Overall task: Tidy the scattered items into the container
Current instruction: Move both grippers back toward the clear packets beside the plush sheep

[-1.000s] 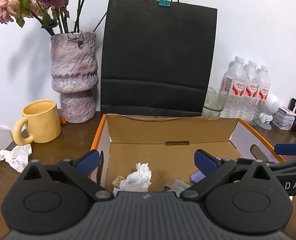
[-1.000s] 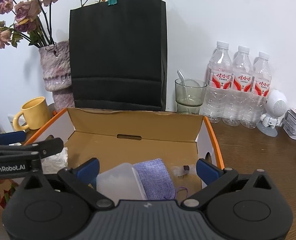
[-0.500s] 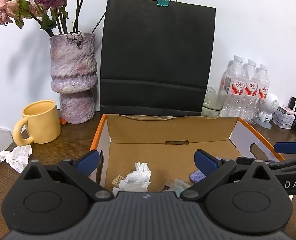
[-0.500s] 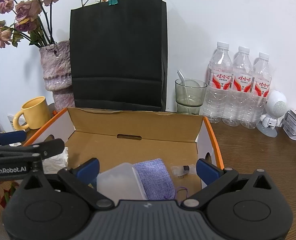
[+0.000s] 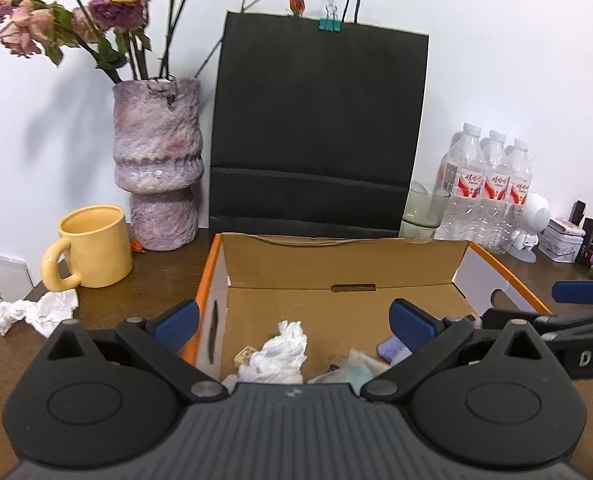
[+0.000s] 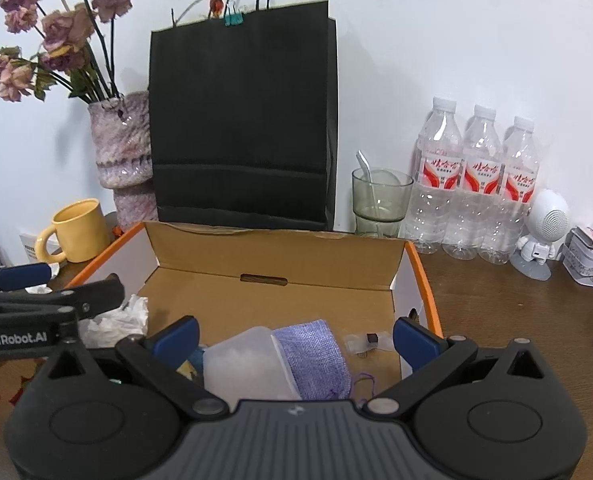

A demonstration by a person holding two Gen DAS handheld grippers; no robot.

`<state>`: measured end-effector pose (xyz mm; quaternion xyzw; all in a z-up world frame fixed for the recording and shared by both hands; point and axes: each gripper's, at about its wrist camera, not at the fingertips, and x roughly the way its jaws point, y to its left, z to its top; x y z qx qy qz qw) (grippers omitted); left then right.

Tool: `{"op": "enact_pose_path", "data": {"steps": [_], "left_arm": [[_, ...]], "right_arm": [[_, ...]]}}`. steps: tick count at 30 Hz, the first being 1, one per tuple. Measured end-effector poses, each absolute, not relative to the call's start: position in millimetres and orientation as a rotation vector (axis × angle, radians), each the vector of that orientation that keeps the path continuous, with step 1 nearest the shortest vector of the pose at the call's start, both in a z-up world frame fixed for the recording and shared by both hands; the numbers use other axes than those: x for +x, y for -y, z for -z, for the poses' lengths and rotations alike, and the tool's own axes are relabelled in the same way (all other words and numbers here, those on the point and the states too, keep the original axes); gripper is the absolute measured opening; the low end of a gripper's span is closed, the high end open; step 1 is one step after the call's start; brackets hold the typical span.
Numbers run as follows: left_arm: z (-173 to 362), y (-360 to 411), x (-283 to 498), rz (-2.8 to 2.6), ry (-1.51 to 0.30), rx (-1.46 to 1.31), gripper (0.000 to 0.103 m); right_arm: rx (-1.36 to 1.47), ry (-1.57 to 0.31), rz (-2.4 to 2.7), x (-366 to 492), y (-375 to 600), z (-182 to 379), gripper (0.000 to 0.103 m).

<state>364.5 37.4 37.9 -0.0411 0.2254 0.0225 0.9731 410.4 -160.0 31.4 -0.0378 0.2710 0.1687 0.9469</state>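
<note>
The left tool (image 5: 292, 318) has pulled back slightly, both it and the right tool (image 6: 294, 334) gaping wide and empty over the cardboard box (image 5: 342, 264), while a crumpled tissue (image 5: 36, 312) waits near the bench's left edge

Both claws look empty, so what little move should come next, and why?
Probably swing the left claw left, toward the crumpled tissue on the table beside the yellow mug. It lies outside the cardboard box, while another tissue and a purple pouch are already inside. Both claws are open and hold nothing.
</note>
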Motion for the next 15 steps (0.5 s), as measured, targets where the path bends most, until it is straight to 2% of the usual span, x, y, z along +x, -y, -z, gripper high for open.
{"op": "enact_pose_path", "data": {"steps": [15], "left_arm": [[-31.7, -75.7, 297.9, -0.117, -0.489, -0.09, 0.103]], "right_arm": [[-0.087, -0.537, -0.317, 349.3, 189.6, -33.0, 0.103]]}}
